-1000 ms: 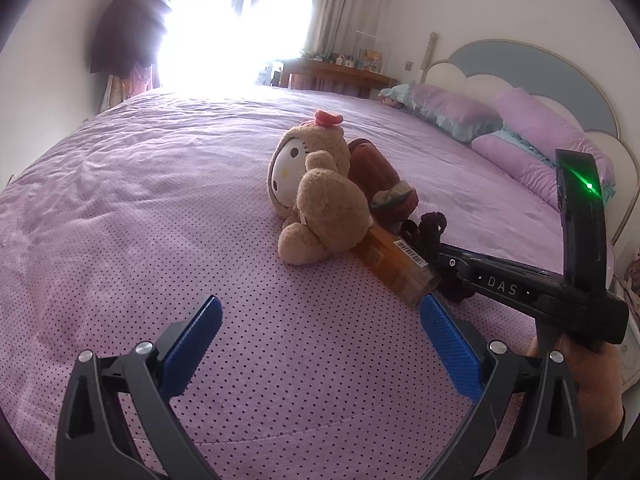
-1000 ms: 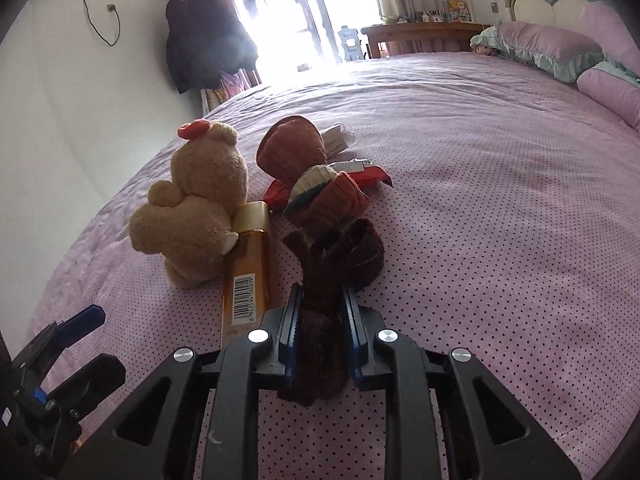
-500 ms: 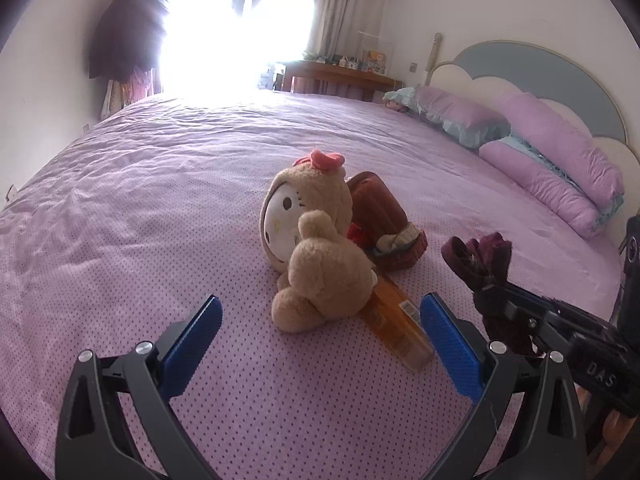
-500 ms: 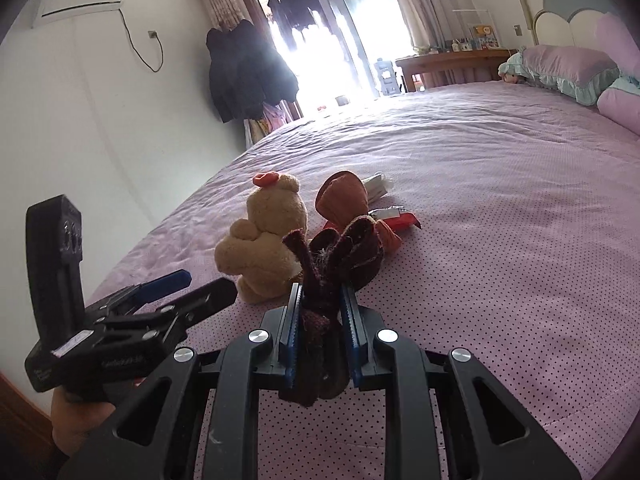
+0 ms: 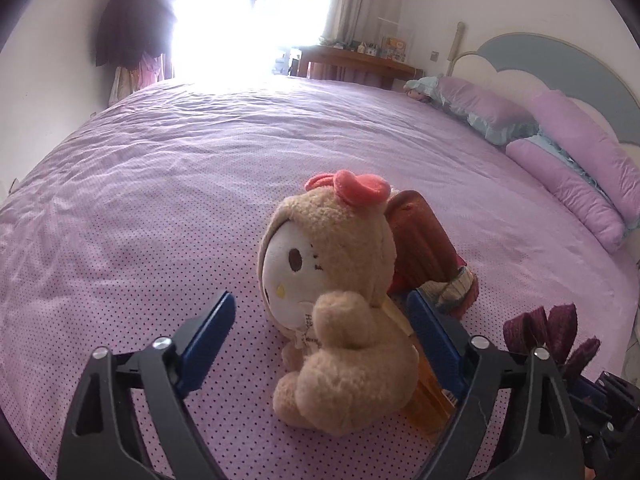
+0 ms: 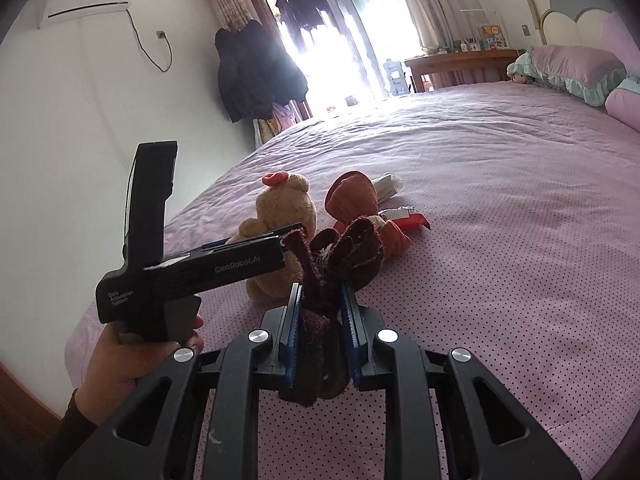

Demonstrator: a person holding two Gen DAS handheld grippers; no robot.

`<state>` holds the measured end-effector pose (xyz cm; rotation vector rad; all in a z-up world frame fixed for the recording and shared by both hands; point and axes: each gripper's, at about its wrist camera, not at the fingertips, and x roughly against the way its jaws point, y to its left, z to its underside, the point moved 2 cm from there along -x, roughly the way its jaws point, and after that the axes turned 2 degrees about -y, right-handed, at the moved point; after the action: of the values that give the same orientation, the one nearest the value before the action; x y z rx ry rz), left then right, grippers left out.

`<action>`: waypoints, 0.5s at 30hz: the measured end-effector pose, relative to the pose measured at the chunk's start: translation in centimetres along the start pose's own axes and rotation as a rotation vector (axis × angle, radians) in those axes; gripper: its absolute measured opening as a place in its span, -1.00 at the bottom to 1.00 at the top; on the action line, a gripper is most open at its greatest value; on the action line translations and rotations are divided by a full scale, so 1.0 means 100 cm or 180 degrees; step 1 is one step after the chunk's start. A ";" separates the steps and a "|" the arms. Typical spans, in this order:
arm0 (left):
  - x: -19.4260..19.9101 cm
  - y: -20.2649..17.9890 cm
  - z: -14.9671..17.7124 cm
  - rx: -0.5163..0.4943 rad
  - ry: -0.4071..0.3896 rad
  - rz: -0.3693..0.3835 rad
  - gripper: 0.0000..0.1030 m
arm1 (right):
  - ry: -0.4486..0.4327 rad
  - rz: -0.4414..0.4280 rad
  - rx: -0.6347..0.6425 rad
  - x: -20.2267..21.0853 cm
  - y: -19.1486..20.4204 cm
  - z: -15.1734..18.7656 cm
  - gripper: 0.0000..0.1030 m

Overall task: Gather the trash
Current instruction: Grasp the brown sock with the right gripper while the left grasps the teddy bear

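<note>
Right claw (image 6: 322, 316) around fuzzy maroon glove (image 6: 336, 256)

Blocking the left gripper (image 5: 320, 332) ahead: plush bear (image 5: 340, 312), amber bottle (image 5: 430, 400) touching behind it. Lying open to the left: bare purple bedspread (image 5: 140, 200).

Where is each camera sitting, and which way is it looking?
Left wrist: on the open left gripper, low over the purple dotted bedspread, facing the tan plush toy with a pink bow and the headboard; its blue fingers show.
Right wrist: on the right gripper, shut on a dark maroon knitted glove, facing the balcony door; the left hand shows.
Both see the toy and glove.
</note>
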<state>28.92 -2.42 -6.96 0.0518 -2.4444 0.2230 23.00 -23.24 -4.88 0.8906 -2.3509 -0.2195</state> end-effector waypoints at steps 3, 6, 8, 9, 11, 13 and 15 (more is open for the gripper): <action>-0.009 0.002 -0.002 0.0040 0.0086 0.0104 0.30 | 0.0012 0.0002 -0.0011 -0.001 0.000 0.001 -0.62; -0.006 -0.001 -0.001 -0.0009 0.0036 0.0074 0.22 | 0.0012 0.0005 -0.0012 0.000 0.000 0.003 -0.62; 0.000 -0.002 0.001 -0.0028 -0.0009 0.0062 0.16 | 0.0013 0.0005 -0.0006 0.001 0.000 0.004 -0.62; 0.004 0.000 0.002 -0.0010 -0.0042 0.0077 0.13 | 0.0015 -0.0001 -0.0001 0.002 0.001 0.004 -0.62; 0.012 0.002 0.004 0.0028 -0.0069 0.0104 0.09 | 0.0015 0.0014 0.0010 0.003 0.002 0.004 -0.62; 0.019 0.005 0.006 0.0048 -0.0102 0.0096 0.08 | 0.0012 0.0005 0.0004 0.004 0.003 0.005 -0.62; 0.028 0.009 0.009 0.0093 -0.0127 0.0137 0.08 | 0.0009 0.0014 0.0019 0.005 0.005 0.004 -0.62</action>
<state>26.14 -1.64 -6.03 0.0164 -2.4839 0.2792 22.17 -23.24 -4.81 0.8879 -2.3519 -0.2093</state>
